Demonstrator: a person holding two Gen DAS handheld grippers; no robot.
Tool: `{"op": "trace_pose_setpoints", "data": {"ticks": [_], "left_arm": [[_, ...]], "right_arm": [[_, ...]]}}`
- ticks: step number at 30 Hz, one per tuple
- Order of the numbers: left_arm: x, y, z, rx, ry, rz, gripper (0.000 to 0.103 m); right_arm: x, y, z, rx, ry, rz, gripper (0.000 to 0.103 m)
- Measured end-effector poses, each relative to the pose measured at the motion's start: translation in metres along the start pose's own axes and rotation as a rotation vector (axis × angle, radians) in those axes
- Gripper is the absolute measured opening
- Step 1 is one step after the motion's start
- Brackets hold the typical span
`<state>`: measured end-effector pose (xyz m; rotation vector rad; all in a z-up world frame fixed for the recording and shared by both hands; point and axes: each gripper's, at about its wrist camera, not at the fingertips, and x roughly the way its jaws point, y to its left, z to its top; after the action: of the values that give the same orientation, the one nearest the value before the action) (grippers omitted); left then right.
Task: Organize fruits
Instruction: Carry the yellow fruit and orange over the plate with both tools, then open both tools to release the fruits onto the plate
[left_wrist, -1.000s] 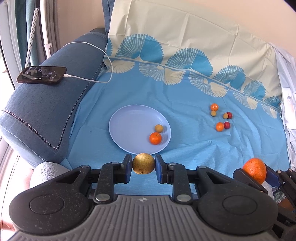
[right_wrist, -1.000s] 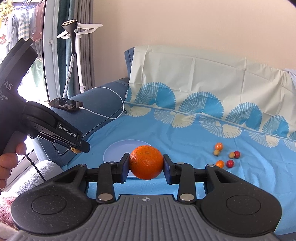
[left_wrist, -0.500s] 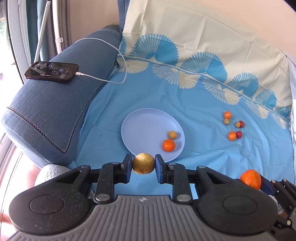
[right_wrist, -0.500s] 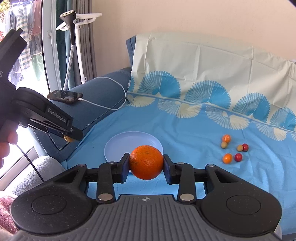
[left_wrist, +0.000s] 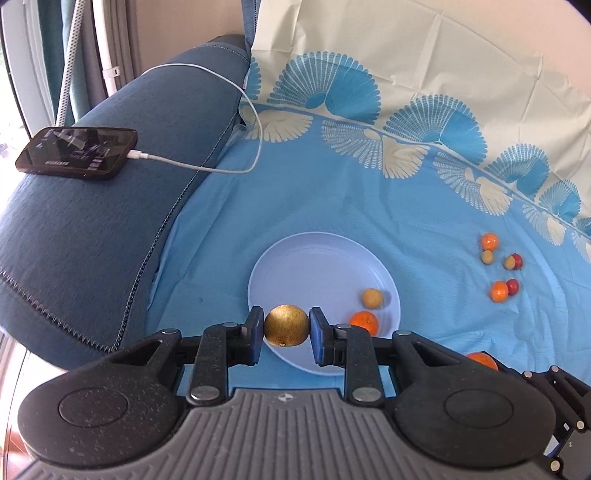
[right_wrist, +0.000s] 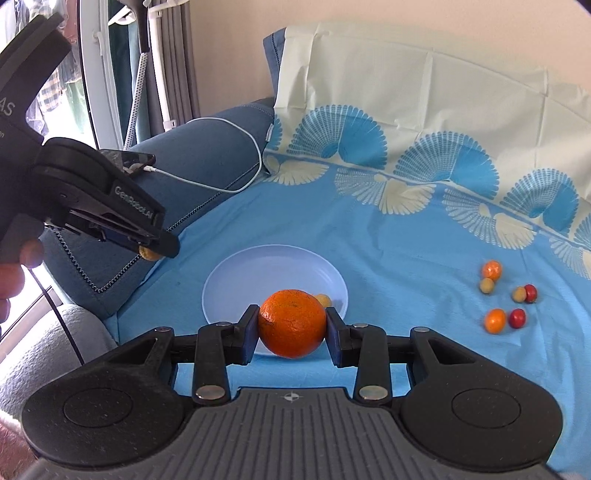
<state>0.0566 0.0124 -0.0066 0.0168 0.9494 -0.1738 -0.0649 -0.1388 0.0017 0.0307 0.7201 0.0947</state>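
My left gripper (left_wrist: 287, 326) is shut on a golden-brown round fruit (left_wrist: 287, 325), held over the near rim of a pale blue plate (left_wrist: 314, 266). On that plate lie a small orange fruit (left_wrist: 364, 322) and a small yellow-brown fruit (left_wrist: 371, 297). My right gripper (right_wrist: 291, 325) is shut on a large orange (right_wrist: 291, 323), above the near edge of the plate (right_wrist: 258, 273). The left gripper (right_wrist: 155, 249) shows in the right wrist view at left, held by a hand (right_wrist: 14, 273). Several small orange, red and yellow fruits (right_wrist: 502, 295) lie on the blue cloth to the right.
A phone (left_wrist: 75, 153) with a white cable (left_wrist: 229, 110) rests on the blue sofa arm (left_wrist: 92, 229) to the left. The blue and cream patterned cloth (left_wrist: 406, 192) covers the seat and backrest. A white stand (right_wrist: 144, 74) and curtains are behind the sofa arm.
Both grippers have moved forward and down toward the plate, each still holding its fruit. The plate and loose fruits now look nearer.
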Motion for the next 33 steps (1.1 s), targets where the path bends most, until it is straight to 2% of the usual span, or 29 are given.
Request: {"op": "trace_pose_setpoints", "data": {"ticks": [10,18,28,29,30,31,32,33], "left_arm": [[0.059,0.008,0.02,0.012,0.043,0.015,0.029],[0.104,0.007,0.02,0.032,0.103,0.027,0.029],[0.144,0.001,0.025,0.101,0.126,0.05,0.03],[0.146,0.002,0.027,0.103,0.127,0.048,0.037],[0.146,0.003,0.028,0.101,0.121,0.038,0.057],[0.145,0.005,0.03,0.096,0.109,0.031,0.072],[0.141,0.006,0.031,0.088,0.09,0.035,0.097],[0.135,0.008,0.032,0.076,0.059,0.038,0.103]], "right_arm": [[0.062,0.001,0.016,-0.038,0.033,0.033,0.039],[0.113,0.002,0.012,-0.081,0.085,0.046,0.039],[0.153,0.009,0.007,-0.139,0.127,0.064,0.039],[0.156,0.009,0.008,-0.147,0.128,0.067,0.039],[0.159,0.009,0.01,-0.153,0.127,0.065,0.039],[0.161,0.01,0.011,-0.156,0.125,0.06,0.04],[0.162,0.011,0.012,-0.157,0.123,0.057,0.041],[0.162,0.012,0.013,-0.155,0.122,0.059,0.051]]}}
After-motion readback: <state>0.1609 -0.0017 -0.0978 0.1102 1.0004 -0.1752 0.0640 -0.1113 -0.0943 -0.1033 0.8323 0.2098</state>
